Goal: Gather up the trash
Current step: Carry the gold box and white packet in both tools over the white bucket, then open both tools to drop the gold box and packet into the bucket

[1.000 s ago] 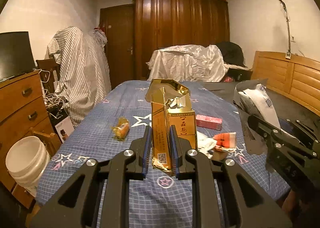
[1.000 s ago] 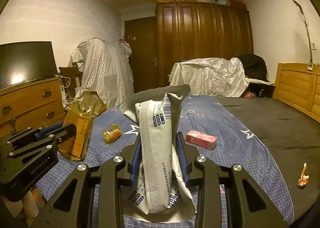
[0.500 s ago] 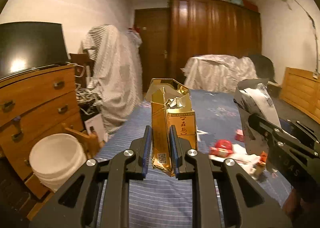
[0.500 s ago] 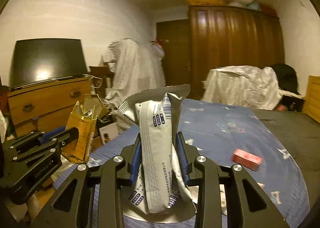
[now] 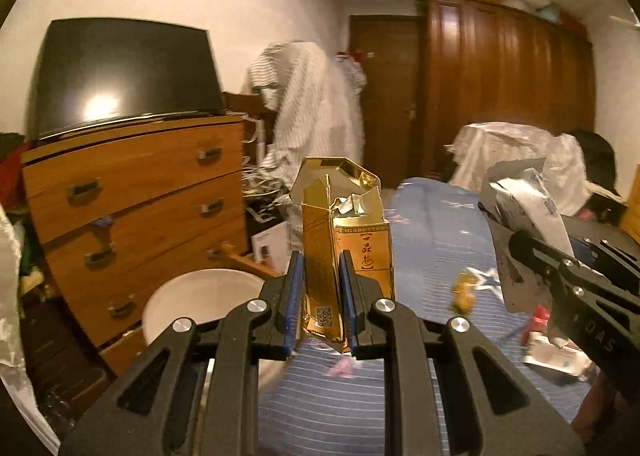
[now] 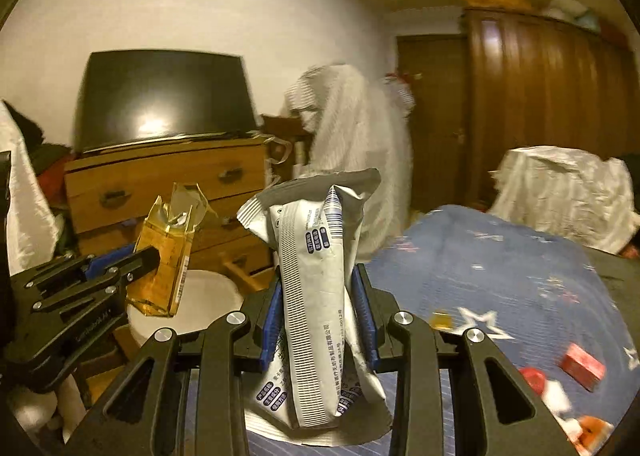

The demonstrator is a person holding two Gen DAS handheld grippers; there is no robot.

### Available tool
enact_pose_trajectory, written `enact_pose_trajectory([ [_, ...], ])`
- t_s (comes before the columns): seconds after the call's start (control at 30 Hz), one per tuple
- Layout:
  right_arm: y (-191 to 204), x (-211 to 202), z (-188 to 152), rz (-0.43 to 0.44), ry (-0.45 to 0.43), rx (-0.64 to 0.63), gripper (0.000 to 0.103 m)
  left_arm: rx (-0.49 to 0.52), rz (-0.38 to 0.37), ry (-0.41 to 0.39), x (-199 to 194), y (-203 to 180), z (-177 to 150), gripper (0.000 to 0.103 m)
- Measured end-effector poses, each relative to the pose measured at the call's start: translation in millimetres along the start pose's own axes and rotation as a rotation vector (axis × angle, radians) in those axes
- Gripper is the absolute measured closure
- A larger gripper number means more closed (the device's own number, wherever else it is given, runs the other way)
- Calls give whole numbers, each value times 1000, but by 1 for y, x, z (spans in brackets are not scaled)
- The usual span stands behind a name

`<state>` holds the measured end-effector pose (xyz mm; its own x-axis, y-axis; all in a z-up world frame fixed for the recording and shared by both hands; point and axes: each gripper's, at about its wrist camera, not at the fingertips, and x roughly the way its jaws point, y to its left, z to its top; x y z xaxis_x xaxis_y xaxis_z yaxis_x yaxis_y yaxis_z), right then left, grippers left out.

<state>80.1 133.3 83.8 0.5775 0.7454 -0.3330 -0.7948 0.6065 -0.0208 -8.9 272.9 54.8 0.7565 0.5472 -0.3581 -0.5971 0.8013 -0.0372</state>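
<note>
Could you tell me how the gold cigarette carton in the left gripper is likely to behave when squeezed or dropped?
The gold cigarette carton looks torn open at the top and dented, so it probably crushes easily. It is likely light and empty. The left gripper pinches one narrow edge, so it may swing.

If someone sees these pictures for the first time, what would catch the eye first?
A torn gold cigarette carton stands clamped in the left gripper, in the middle of its view. A crumpled grey-white pouch fills the right gripper. Below the carton, beside the wooden dresser, waits a white bucket.
</note>
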Motion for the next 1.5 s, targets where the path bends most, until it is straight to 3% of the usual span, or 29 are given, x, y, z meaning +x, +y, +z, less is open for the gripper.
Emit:
enact_pose_trajectory([
  [0.2, 66, 83, 28, 136, 122, -28, 68, -18, 81, 63, 23, 57, 6, 85],
  [0.4, 117, 173, 51, 251, 276, -40, 68, -54, 98, 171, 58, 111, 14, 85],
  [0.5, 138, 219, 56, 297, 376, -40, 68, -72, 86, 265, 86, 137, 11, 85],
  [0.83, 187, 346, 24, 334, 660, -36, 68, -122, 46, 499, 167, 192, -16, 85],
  [1.03, 187, 372, -7, 335, 704, -33, 68, -138, 52, 563, 196, 206, -41, 85],
  [1.33, 174, 384, -20, 349, 711, -13, 66, -161, 56, 569, 207, 221, -49, 84],
  [1.4, 174, 384, -19, 356, 704, -8, 54, -163, 61, 575, 209, 223, -50, 83],
  [1.43, 173, 383, -18, 359, 700, -6, 44, -165, 66, 577, 210, 225, -50, 76],
  [1.5, 172, 380, -16, 365, 686, -2, 40, -169, 82, 569, 208, 228, -50, 66],
])
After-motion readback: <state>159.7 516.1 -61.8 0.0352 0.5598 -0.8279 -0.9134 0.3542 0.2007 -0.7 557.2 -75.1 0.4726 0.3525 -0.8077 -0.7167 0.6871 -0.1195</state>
